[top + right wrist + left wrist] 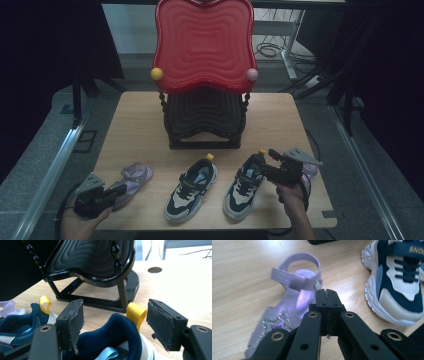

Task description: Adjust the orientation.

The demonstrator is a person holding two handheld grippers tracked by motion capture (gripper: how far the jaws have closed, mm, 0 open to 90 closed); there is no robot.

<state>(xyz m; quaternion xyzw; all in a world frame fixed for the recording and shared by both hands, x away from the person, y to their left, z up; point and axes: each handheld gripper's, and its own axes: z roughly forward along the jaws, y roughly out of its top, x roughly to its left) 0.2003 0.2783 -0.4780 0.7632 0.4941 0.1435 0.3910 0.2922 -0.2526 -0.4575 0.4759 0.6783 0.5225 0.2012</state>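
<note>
A: Entry. My right gripper point(115, 325) stands with jaws spread wide, one on each side of the heel collar of the right sneaker point(245, 186); the yellow pull loop point(136, 312) sits just inside the far jaw. Not yet clamped.

B: And the left?

A: My left gripper point(327, 296) has its jaws pressed together on nothing, hovering just above the purple sandal point(292, 305), which lies directly ahead and below. The second sneaker point(397, 287) is off to its side.

B: Risks?

A: If I close on the loop alone, I judge the shoe would swing and slip. The padded collar may squash and let the heel twist out.

B: Shelf contents?

A: The two-tier rack point(204, 50) beyond the jaws: red top tray and black lower tray point(92, 257) both look bare.
</note>
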